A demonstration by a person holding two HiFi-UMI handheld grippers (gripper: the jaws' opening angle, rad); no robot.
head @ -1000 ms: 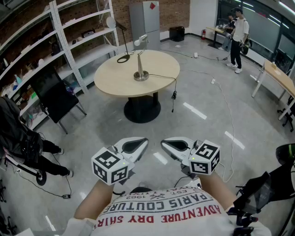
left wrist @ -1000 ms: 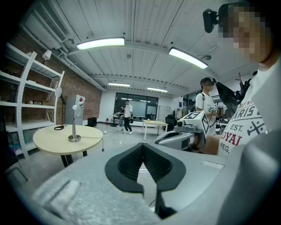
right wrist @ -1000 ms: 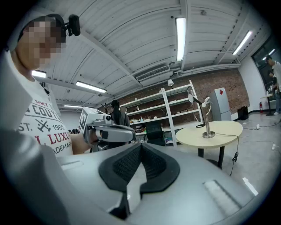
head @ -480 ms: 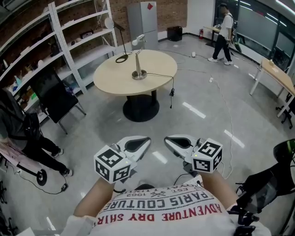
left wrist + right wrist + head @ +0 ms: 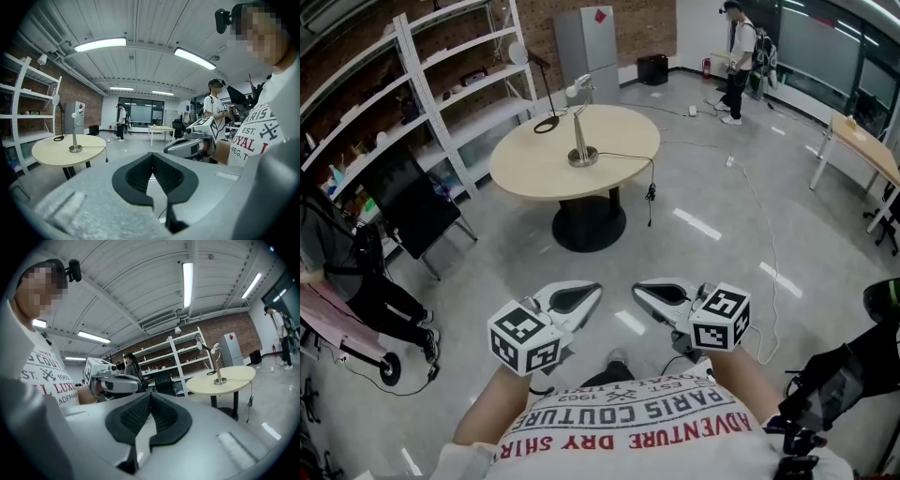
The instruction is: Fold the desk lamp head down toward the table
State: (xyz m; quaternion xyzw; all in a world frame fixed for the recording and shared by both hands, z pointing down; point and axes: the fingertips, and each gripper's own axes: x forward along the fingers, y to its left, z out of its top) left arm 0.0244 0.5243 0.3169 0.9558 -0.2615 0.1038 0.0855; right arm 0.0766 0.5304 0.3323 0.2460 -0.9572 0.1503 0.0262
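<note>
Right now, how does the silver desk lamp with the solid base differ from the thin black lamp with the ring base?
The silver desk lamp rests on a solid metal disc, the thin black lamp on an open ring. The silver lamp stands near the middle of the round beige table, the black lamp at its far edge. A black cord leaves the silver lamp; I see none on the black lamp. Both stand upright.

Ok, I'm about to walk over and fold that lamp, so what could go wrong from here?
The desk lamp stands on a small round base; pressing its head down could tip it unless one gripper steadies the base. Its cord hangs off the table edge and may snag. The left gripper and right gripper are both shut, so open them first.
</note>
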